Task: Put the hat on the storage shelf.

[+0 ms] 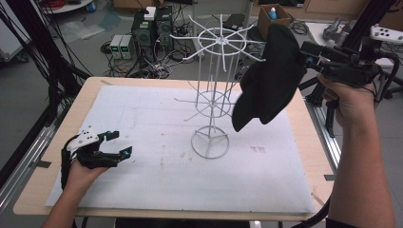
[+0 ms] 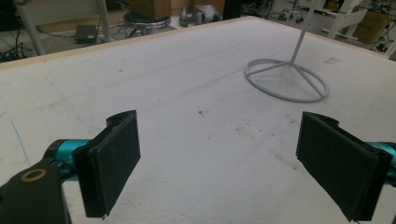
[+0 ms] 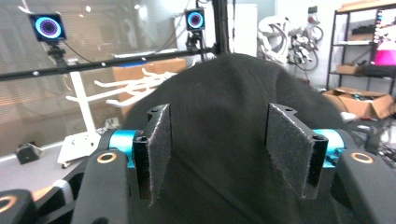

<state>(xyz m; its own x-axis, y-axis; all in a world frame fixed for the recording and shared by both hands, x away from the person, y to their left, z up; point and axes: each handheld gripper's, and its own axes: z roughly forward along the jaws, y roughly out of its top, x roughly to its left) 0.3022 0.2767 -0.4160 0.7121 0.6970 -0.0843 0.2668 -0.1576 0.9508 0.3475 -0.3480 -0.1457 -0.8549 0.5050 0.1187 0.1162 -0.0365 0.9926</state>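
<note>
I can read no text, label, brand or number anywhere; the screen far behind is too blurred for me.

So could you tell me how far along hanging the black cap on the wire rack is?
Nearly done: the black cap hangs at the white wire rack. The right gripper is open around it. Withdrawing is left. The left gripper rests open.

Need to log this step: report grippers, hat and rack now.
Left gripper open, resting on table. Right gripper jaws apart, nothing pinched. Black hat hanging on white wire rack. Nothing in the way.
</note>
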